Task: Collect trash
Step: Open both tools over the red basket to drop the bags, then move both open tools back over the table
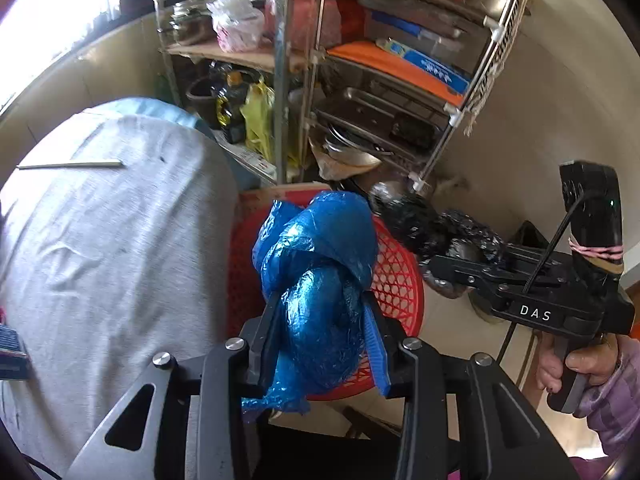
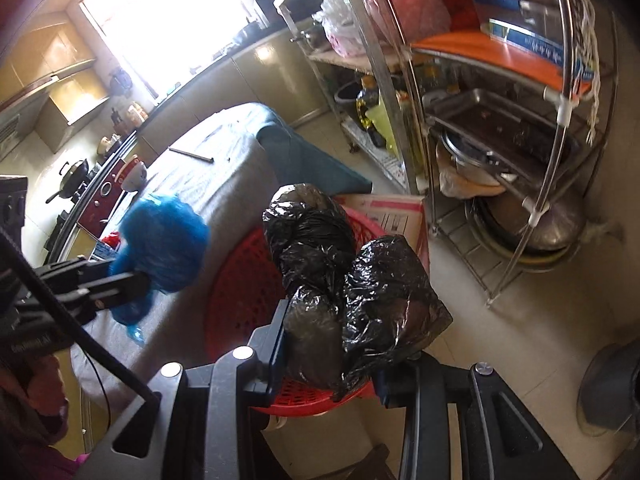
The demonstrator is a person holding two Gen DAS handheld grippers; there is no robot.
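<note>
The left gripper (image 1: pixel 320 320) is clamped on a knotted blue bag (image 1: pixel 316 264), its fingers squeezing the lower bulge while the knot and upper lobe stand free above them. The right gripper (image 2: pixel 332 344) is closed on a crumpled black bag (image 2: pixel 348 280), which bulges out past the right finger so that side of the grip is hidden. Both bags hang over a red basket (image 1: pixel 400 280) standing on the floor between a table draped in grey cloth (image 1: pixel 112 240) and a metal rack (image 1: pixel 380 92) of pans and trays; a cardboard box (image 2: pixel 400 212) sits just behind the basket. The likely step is dropping both bags into the basket. The main risk is slippery plastic: either bag could slide out early and land on the tiles or the cloth instead of in the basket. The black bag looks loosely gathered, so a fold might catch on a finger at release and drag. With the two grippers near each other, letting go at once could make the bags collide and bounce off the rim. A tear in the thin film could spill the contents.
</note>
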